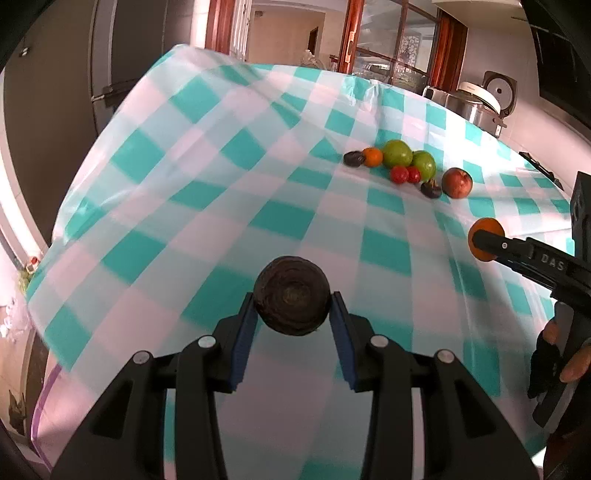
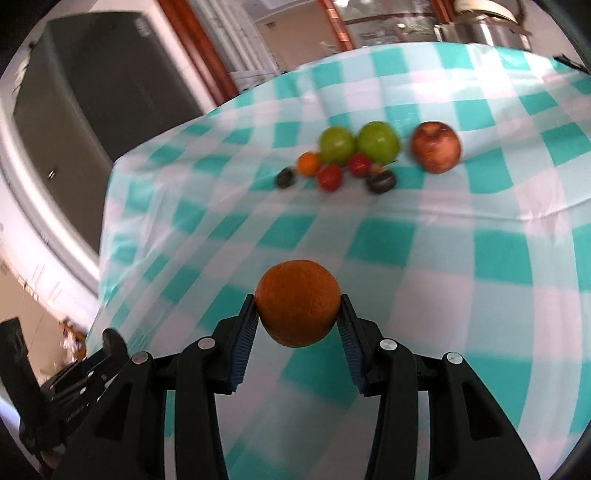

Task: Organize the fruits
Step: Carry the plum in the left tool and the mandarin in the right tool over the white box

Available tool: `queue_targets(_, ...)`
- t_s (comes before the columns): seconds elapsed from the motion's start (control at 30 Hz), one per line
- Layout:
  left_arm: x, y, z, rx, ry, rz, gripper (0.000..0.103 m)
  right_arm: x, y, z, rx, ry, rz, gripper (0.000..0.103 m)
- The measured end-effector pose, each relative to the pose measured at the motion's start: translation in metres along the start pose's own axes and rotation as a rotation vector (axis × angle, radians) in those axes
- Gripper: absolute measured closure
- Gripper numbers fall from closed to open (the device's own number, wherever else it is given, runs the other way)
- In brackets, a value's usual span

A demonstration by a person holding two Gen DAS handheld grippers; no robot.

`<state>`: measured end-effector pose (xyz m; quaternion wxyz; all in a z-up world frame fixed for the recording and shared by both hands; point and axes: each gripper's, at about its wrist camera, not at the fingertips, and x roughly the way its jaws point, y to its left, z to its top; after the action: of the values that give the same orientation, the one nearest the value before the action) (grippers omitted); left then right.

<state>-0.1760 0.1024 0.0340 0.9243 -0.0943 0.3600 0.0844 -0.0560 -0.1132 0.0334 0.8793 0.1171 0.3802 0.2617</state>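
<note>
My left gripper (image 1: 293,299) is shut on a dark brown round fruit (image 1: 291,295) and holds it above the checked tablecloth (image 1: 207,155). My right gripper (image 2: 297,310) is shut on an orange (image 2: 297,302); this orange also shows in the left wrist view (image 1: 485,238), at the right. A group of fruits lies farther back on the cloth: two green apples (image 2: 358,142), a red apple (image 2: 436,147), a small orange (image 2: 308,162), two red tomatoes (image 2: 328,177) and two dark fruits (image 2: 380,181).
The table's left edge (image 2: 103,221) drops off beside a dark fridge (image 2: 92,92). Steel pots and a rice cooker (image 1: 491,99) stand behind the table's far right. A wooden door frame (image 1: 354,33) is at the back.
</note>
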Motion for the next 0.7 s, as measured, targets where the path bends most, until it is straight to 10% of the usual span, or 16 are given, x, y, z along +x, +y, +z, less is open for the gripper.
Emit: queue_targets(0.7,-0.079,0.116,-0.083,-0.117,0.002,0.177,0.063,-0.011,0.171,-0.104,-0.427,0.145,0.181,0.059)
